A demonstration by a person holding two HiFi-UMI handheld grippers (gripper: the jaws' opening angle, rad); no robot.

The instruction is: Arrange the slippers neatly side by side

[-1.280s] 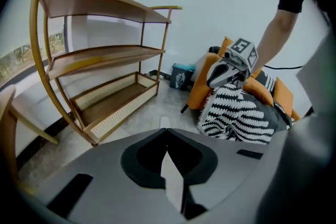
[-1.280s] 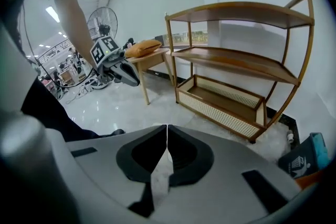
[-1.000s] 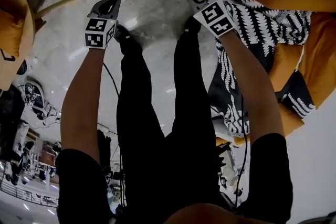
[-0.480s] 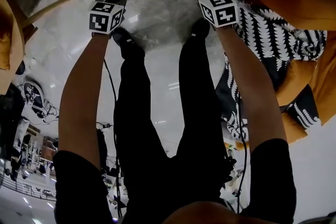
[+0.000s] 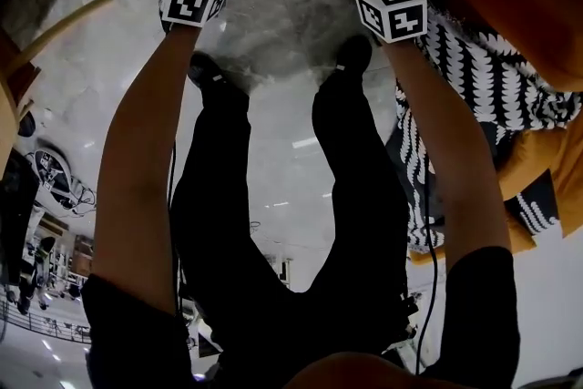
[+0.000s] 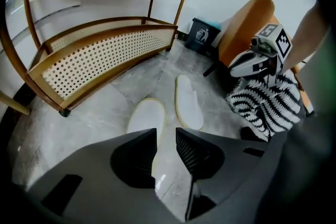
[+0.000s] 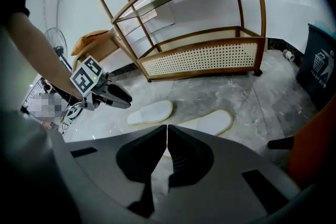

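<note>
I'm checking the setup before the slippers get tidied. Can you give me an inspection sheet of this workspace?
Surface: grey marbled floor.
Job's things: nearer slipper and farther slipper, both white, lying flat, apart, not yet side by side.
Clutter: patterned throw draped on the orange chair.
Grippers: left gripper jaws opening, nothing between them; right gripper shut, empty; both above the floor.
Cables: thin cable hanging by the right arm.
Surroundings: rattan shelf, dark bin, fan.
</note>
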